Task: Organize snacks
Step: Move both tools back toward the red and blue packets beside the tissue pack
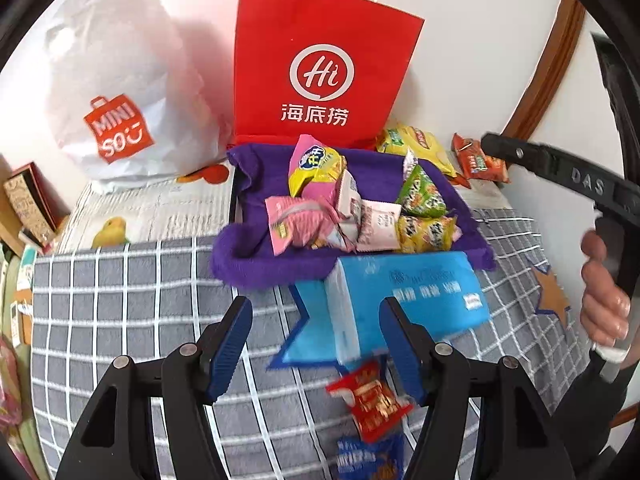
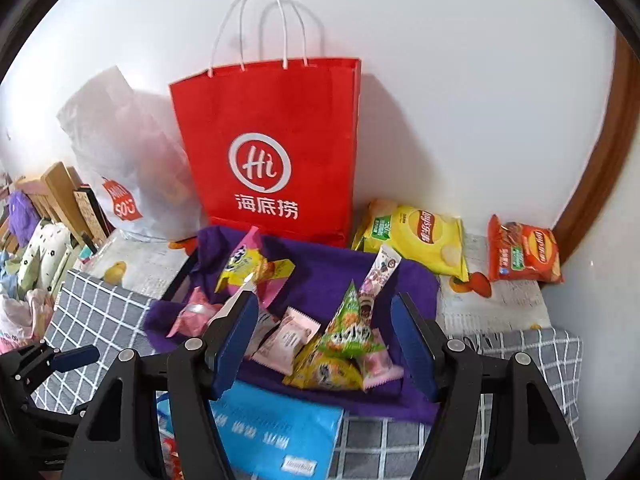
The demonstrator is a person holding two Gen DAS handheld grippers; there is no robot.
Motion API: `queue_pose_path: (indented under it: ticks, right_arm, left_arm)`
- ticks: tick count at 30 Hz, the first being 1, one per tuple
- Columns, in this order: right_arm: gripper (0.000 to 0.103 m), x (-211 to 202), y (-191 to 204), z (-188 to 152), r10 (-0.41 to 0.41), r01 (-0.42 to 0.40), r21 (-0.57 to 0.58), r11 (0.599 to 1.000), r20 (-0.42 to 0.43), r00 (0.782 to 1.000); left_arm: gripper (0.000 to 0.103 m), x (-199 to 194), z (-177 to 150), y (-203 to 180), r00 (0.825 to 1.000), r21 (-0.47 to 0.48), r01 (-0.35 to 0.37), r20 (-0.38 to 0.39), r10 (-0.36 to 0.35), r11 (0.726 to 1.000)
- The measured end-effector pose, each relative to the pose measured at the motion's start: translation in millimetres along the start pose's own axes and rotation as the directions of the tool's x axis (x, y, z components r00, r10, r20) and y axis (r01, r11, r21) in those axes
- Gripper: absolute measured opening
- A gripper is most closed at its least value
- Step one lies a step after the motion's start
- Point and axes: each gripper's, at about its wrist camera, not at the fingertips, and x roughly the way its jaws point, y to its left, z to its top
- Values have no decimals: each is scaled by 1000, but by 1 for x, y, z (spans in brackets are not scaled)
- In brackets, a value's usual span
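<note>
Our left gripper [image 1: 316,344] hangs with its blue-padded jaws spread wide and nothing between them, above the grey bedspread with white grid lines [image 1: 120,300]. Just ahead of it lies a light-blue plastic pack of tissues [image 1: 408,300], blurred in this view, with a small red foil snack packet [image 1: 374,404] and a dark-blue snack packet [image 1: 370,458] lying on the bedspread nearer the camera.

Our right gripper [image 2: 324,344] is likewise spread apart and empty, hovering over the tray lined with purple fleece cloth [image 2: 320,272]. We see the tray sitting on the bed between the tissue pack and the red paper carrier bag with white handles [image 2: 272,152], which stands against the white wall. Inside the tray lies a heap of small snacks: a pink and yellow packet [image 2: 256,268], pale pink sachets [image 2: 286,338], a green triangular packet [image 2: 350,328] resting on a yellow triangular one [image 2: 324,374], and a slim white stick pack [image 2: 380,276] leaning on the tray's far right side.

Outside the tray, at the bed's far right corner near the wall, lie a yellow bag of crisps [image 2: 416,240] and an orange-red bag of crisps [image 2: 522,252], apart from each other. A white plastic shopping bag with an orange logo [image 2: 120,160] slumps to the left of the red bag.
</note>
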Motion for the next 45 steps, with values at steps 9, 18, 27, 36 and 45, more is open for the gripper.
queue_pose_path:
  ticks: [9,18,27,36,45]
  right_arm:
    - [82,-59,20,-52,-128,128,-7,992,5,992]
    - [82,-110,15,-112,-117,113,74,991,64,991]
    - [82,-148,28,-163,-114,105,81,991,118,986]
    - [82,-153,39,-201,-42,31,116,993,97,994]
    - [77,-130,58,-225,-34,28,123,992,48,998]
  left_arm:
    - [65,-41,-35,-12,996,-2,18,85,-18,1000]
    - [70,-76,-70,-15,991,-33,22,132,-18,999]
    - [70,-90,-101,-26,989,-12,47,142,-45,999]
    - [70,-100,-130,-15,988,-38,-29,149,35,999]
    - [70,-100,-150,20,987,-96,-57,145,71,994]
